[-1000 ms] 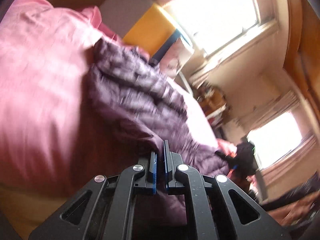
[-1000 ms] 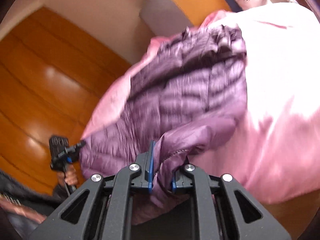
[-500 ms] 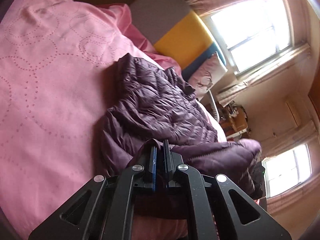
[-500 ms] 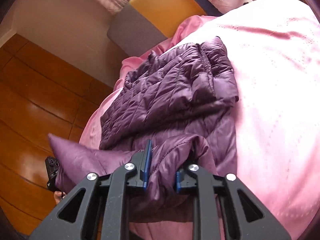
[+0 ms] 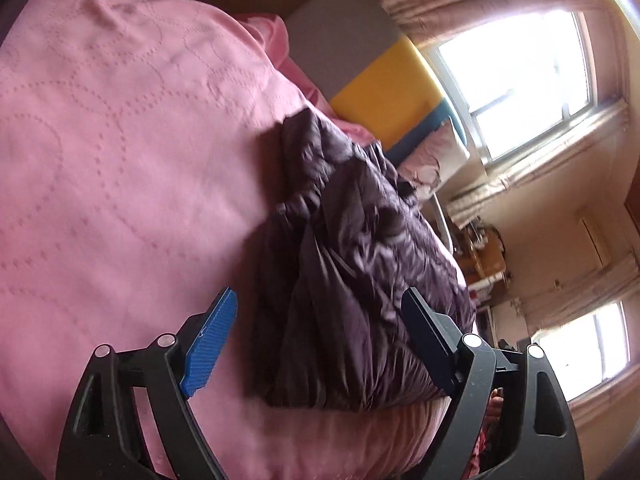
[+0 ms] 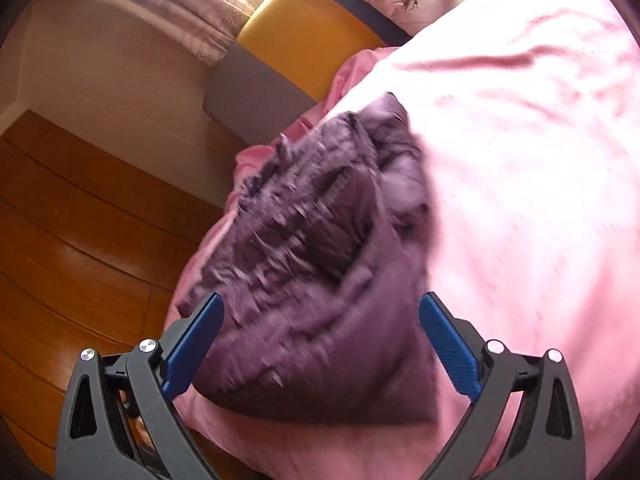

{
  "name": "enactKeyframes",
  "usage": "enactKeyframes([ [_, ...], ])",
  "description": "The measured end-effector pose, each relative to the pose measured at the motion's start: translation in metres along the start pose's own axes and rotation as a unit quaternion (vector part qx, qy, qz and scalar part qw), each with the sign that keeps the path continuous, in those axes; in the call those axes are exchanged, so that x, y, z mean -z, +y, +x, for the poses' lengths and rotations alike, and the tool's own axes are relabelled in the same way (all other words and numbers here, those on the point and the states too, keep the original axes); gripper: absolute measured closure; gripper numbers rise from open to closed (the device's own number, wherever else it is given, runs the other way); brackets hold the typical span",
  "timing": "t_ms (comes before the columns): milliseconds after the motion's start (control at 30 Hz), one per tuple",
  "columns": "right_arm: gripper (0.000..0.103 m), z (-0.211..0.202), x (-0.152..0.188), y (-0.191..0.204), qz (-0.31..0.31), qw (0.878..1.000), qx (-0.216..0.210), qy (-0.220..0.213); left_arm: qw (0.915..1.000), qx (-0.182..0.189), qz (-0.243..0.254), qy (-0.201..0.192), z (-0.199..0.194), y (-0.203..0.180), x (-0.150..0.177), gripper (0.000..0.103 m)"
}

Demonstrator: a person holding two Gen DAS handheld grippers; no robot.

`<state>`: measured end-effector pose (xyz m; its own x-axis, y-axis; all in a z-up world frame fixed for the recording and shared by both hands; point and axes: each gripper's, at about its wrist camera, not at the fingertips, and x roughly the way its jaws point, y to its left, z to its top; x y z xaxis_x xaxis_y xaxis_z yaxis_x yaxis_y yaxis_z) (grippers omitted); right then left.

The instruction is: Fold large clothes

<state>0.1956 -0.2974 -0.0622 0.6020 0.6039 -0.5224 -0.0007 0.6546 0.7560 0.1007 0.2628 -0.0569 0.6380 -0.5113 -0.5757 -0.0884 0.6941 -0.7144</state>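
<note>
Left gripper (image 5: 320, 340) frame: black plastic links with triangular cut-outs are being shown.
Left gripper fingers (image 5: 210, 344): one ribbed bright-blue pad is being seen face-on; the other finger is being seen mostly as a dark edge.
Left gripper fasteners: round silver screw heads are being shown at the pivots, two on each side.
Right gripper (image 6: 320, 344) frame: the same black links with triangular openings are being shown.
Right gripper fingers (image 6: 450, 354): blue ribbed pads are being carried on black backing.
Right gripper fasteners: silver screw heads are being seen at each pivot.
</note>
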Motion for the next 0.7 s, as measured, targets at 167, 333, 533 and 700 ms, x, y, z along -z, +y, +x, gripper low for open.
enactKeyframes([
  [167, 0.020, 0.010, 0.041, -0.001, -0.064, 0.995, 0.069, 0.031, 0.9978, -0.010, 0.056, 0.034, 0.024, -0.023, 0.017, 0.053],
  [333, 0.075, 0.014, 0.050, 0.012, -0.102, 0.990, 0.092, 0.027, 0.9917, -0.043, 0.106, 0.059, 0.041, -0.035, 0.029, 0.088],
  [533, 0.086, -0.002, 0.063, 0.025, -0.132, 0.986, 0.092, 0.038, 0.9902, -0.038, 0.119, 0.062, 0.029, -0.041, 0.043, 0.096],
  [700, 0.087, -0.025, 0.083, 0.024, -0.143, 0.984, 0.092, 0.058, 0.9872, -0.033, 0.132, 0.083, 0.003, -0.044, 0.065, 0.096],
])
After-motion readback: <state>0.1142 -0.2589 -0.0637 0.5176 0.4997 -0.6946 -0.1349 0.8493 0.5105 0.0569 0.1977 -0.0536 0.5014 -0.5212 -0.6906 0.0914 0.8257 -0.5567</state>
